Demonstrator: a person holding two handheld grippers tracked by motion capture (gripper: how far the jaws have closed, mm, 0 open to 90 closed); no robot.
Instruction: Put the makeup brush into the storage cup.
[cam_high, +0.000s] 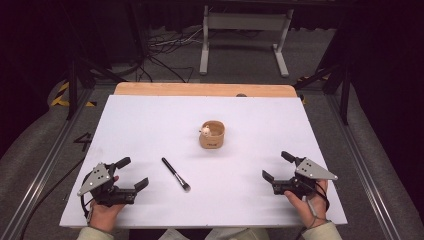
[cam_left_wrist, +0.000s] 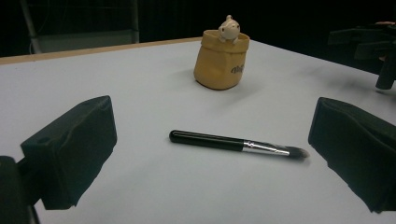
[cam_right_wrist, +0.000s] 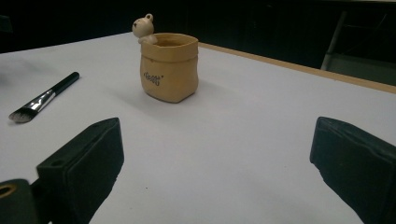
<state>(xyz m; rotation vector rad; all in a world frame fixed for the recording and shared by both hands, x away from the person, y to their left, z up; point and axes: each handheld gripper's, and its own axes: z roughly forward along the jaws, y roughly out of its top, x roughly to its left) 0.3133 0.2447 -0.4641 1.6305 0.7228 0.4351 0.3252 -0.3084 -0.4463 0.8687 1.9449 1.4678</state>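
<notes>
Left claw (cam_left_wrist: 210, 154) gapes wide, brush (cam_left_wrist: 238, 143) lying right ahead: light, stiff, likely slick, so grab its black handle mid-length.

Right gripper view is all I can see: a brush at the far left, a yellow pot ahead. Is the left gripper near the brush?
Observer: Yes. In the high view the left gripper sits just left of the makeup brush, jaws open, not touching it.
Operator: Which way does the brush lie?
Observer: Its bristles point toward the person and its handle end points away, toward the far edge.
Operator: Is the brush between the left jaws?
Observer: In the left gripper view it lies ahead, across the gap, with the yellow pot beyond it.
</notes>
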